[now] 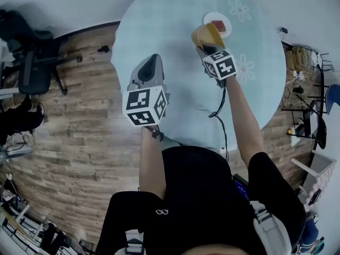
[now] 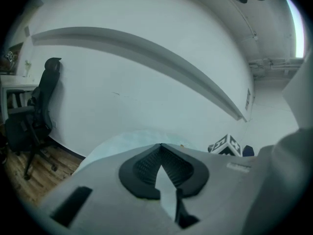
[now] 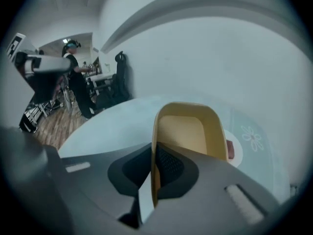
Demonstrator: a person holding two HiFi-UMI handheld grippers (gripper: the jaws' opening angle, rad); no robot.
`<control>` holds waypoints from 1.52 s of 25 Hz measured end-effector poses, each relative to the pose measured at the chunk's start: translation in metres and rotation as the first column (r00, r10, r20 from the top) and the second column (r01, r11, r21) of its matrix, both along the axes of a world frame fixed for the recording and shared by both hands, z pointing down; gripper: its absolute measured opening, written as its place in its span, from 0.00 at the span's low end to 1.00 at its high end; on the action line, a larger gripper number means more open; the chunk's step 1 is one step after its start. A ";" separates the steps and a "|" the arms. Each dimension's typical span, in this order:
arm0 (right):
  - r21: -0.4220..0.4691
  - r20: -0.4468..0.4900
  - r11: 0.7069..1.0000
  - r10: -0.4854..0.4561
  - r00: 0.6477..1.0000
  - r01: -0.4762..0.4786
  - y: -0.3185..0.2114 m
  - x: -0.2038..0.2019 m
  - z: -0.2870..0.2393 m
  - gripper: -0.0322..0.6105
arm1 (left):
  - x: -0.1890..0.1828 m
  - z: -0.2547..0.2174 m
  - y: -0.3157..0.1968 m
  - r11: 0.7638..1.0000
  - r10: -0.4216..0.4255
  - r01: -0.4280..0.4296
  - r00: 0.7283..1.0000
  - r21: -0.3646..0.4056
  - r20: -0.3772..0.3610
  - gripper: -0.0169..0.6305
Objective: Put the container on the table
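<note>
White plate [image 1: 218,15]: carries one red-brown block [image 1: 219,26]; the block lies flat.

Floor [image 1: 79,142]: wood planks, mixed brown tones. One small dark item [image 1: 103,49] lies on it; kind cannot be told.

Office chair [image 1: 32,62]: black, high-backed, upright on the floor at the left edge of the head view, close to the white wall [image 2: 146,106].

Wall ledge [image 2: 146,58]: a long band running across the wall above the chair.

Cables [image 1: 300,57]: a loose tangle on the floor at the right edge of the head view.

A person [image 3: 76,84] in dark clothing stands on the floor in the background of the right gripper view, near desks and another black chair [image 3: 120,77].
</note>
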State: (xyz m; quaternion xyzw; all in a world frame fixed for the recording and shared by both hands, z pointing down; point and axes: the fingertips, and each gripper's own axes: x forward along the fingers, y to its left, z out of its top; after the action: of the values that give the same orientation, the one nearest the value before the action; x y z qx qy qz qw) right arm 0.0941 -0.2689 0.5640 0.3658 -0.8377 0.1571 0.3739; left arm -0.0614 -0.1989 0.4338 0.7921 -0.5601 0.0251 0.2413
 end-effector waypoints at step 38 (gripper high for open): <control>0.427 0.649 0.602 0.316 0.692 -0.675 0.124 0.092 -0.270 0.07 | 0.073 -0.100 0.007 0.917 0.265 -0.288 0.957 0.275 0.119 0.02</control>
State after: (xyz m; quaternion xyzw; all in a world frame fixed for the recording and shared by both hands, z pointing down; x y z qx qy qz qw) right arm 0.1863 -0.1445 0.2944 0.6406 -0.7625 0.0552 -0.0717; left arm 0.0120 -0.1924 0.3334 0.8884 -0.4491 0.0082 0.0947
